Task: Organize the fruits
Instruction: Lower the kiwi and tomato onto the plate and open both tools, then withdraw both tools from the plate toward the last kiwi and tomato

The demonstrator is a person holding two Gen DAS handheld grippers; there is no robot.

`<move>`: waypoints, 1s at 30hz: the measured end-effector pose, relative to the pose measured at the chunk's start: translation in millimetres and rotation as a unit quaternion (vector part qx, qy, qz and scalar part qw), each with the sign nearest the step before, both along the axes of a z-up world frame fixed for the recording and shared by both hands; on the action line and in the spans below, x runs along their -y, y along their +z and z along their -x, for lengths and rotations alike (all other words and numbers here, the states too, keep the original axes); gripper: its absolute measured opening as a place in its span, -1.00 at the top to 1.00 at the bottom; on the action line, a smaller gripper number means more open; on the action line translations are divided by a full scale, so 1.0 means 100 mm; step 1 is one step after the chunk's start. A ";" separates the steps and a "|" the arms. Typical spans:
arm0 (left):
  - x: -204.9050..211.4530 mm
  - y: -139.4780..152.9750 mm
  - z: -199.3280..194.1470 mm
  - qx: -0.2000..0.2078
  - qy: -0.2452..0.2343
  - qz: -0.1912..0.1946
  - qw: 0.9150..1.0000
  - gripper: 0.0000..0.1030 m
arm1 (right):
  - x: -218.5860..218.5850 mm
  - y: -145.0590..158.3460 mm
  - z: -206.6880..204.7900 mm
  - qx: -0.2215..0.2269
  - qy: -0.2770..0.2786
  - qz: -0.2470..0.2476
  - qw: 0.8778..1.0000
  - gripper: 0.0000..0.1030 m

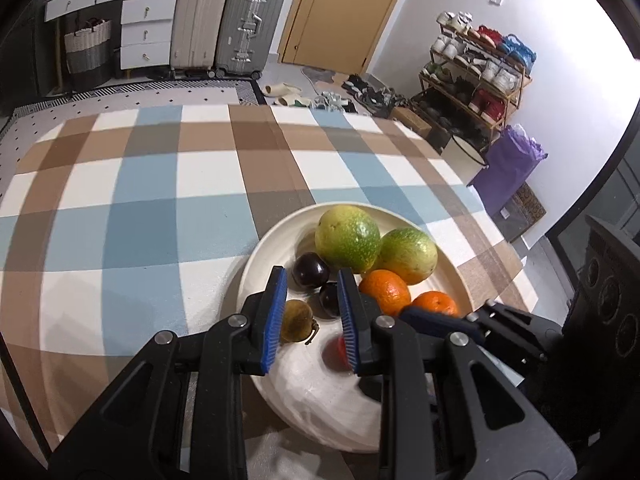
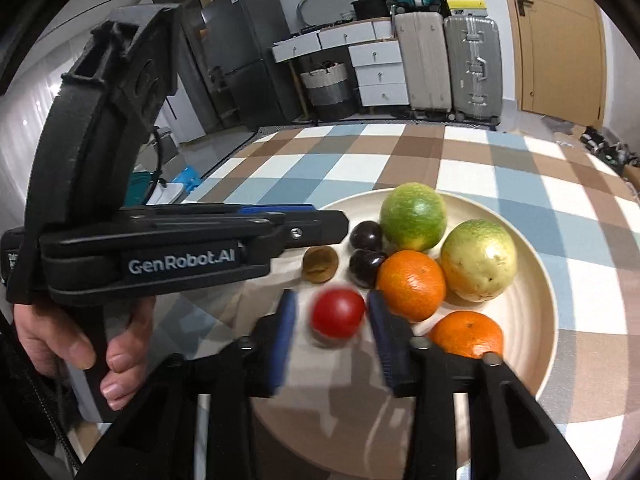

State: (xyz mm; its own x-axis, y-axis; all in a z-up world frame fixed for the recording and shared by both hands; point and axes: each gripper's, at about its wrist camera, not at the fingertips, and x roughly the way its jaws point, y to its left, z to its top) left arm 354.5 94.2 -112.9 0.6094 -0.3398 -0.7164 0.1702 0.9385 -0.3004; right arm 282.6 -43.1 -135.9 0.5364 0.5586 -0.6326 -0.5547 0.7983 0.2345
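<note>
A cream plate [image 1: 260, 256] [image 2: 532, 320] on the checked tablecloth holds two green-yellow fruits [image 1: 347, 238] [image 2: 413, 216], two oranges [image 1: 385, 291] [image 2: 411, 285], two dark plums [image 1: 310, 271] [image 2: 366, 236], a brown fruit [image 1: 296, 320] [image 2: 320, 264] and a small red fruit [image 1: 337, 354] [image 2: 338, 313]. My left gripper [image 1: 312, 280] is open and empty above the plate's near side. My right gripper [image 2: 331, 302] is open, its blurred fingers either side of the red fruit without clearly touching it. It shows in the left wrist view [image 1: 440, 320].
The checked tablecloth [image 1: 160, 200] covers the table, whose far edge is ahead. Suitcases [image 1: 228, 24], drawers and a basket stand at the back wall. A shoe rack [image 1: 476, 76] and a purple bag [image 1: 508, 164] are to the right.
</note>
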 end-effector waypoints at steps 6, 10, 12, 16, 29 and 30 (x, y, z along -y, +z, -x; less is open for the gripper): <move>-0.09 0.19 0.17 0.012 0.019 -0.003 1.000 0.57 | 0.17 0.18 0.11 0.021 -0.015 -0.029 0.999 -0.07; -0.14 0.31 0.37 0.022 0.030 -0.012 0.999 0.57 | 0.26 0.23 0.22 0.020 -0.020 -0.040 0.999 -0.07; -0.15 0.35 0.48 0.024 0.036 -0.018 0.999 0.57 | 0.30 0.27 0.29 0.023 -0.023 -0.041 0.999 -0.07; -0.14 0.39 0.71 0.025 0.049 -0.034 0.998 0.57 | 0.38 0.35 0.44 0.028 -0.030 -0.048 0.998 -0.07; -0.03 0.53 1.36 0.040 0.072 -0.046 0.996 0.02 | 0.55 0.61 0.97 0.063 -0.035 -0.071 0.995 -0.32; -0.02 0.54 1.40 0.042 0.073 -0.048 0.995 -0.01 | 0.56 0.63 1.02 0.067 -0.035 -0.071 0.995 -0.36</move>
State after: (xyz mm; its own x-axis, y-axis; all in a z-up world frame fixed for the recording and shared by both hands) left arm 215.0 96.0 -58.7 0.7059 -0.1754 -0.6863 0.0502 0.9788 -0.1985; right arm 180.3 -98.8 -72.8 0.6509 0.5958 -0.4706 -0.5326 0.8000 0.2762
